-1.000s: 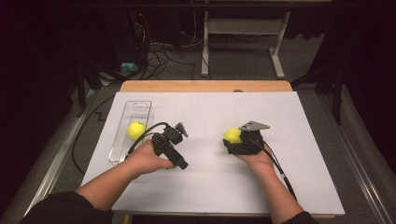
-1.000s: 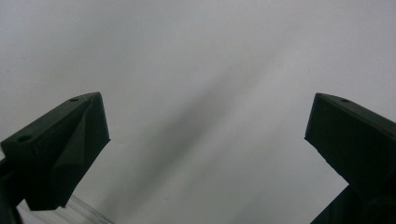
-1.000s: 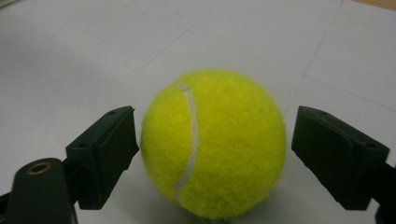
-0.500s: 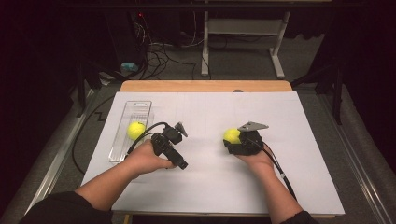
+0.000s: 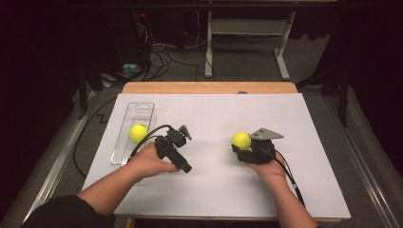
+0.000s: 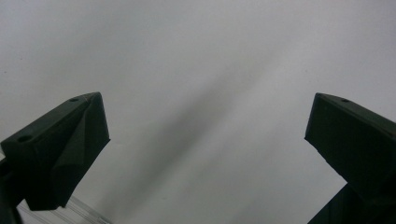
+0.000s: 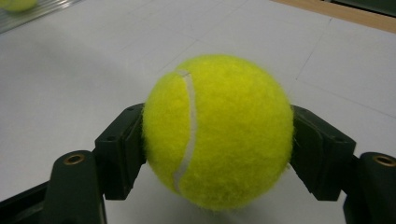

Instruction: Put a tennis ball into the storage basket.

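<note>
- The right gripper (image 5: 243, 145) is holding a tennis ball (image 7: 218, 129), its jaws pressing on the ball's two sides after just closing in on it.
- In the right gripper view the ball is sitting squarely between the jaws, bulging above and in front of them, with its underside just over the white sheet (image 7: 70, 79).
- Being round, the ball is showing no long axis; its white seam is running top to bottom on the side nearer the left-hand jaw, curving gently.
- Ahead of these jaws the sheet is lying bare up to the wooden edge of the desk (image 5: 209, 88), giving open room in front and to both sides.
- The left gripper (image 5: 183, 135) is hanging with its jaws spread wide, nothing between them but plain sheet in the left gripper view.
- A clear tray (image 5: 124, 156) is lying just beside the left gripper's jaws, on their outer side; a corner of it is peeking in under the left-hand jaw.
- A second tennis ball (image 5: 138, 133) is resting inside that tray, close to the left gripper's jaws and well apart from the right ones.
</note>
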The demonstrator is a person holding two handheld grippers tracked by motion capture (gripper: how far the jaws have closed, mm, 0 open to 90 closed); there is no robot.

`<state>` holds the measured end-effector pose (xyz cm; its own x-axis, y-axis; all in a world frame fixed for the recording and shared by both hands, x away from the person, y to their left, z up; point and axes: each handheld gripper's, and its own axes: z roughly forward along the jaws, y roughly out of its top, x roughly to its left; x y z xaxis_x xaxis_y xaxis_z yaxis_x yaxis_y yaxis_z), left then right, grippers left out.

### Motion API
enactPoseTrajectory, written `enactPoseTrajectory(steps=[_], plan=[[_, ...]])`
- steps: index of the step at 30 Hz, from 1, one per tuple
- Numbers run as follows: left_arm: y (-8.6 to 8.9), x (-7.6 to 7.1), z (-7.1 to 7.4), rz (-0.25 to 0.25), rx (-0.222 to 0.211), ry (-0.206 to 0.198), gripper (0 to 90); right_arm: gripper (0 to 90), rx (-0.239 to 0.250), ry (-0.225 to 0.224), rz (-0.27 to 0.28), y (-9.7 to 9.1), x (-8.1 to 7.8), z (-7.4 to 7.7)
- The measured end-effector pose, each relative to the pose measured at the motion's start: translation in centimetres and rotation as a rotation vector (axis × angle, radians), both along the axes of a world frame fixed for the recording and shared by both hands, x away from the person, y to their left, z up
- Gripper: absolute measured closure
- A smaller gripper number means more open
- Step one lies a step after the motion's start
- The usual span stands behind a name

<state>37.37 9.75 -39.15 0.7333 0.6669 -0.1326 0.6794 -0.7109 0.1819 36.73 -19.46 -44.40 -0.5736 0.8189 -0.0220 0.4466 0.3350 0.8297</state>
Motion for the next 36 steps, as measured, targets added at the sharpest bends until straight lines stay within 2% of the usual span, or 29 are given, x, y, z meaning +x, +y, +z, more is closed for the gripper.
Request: enactPoseTrajectory(steps=[15,18,23,36], plan=[[-0.4,-0.2,0.3,-0.005,0.002,0.000,0.4,27.6,0.056,-0.038,-0.009,-2.8,-5.2,-1.0],[-0.5,-0.2,0.4,-0.004,-0.008,-0.005,0.4,27.6,0.028,-0.041,0.002,-3.0,-5.8,-1.1],[-0.8,-0.2,0.7,-0.009,-0.002,-0.005,0.4,27.5,0.010,-0.043,0.013,-2.7,-6.2,-1.3],[-1.2,-0.4,1.6,-0.014,-0.002,-0.016,0.4,27.5,0.035,-0.047,0.057,-1.1,-6.7,-1.4]])
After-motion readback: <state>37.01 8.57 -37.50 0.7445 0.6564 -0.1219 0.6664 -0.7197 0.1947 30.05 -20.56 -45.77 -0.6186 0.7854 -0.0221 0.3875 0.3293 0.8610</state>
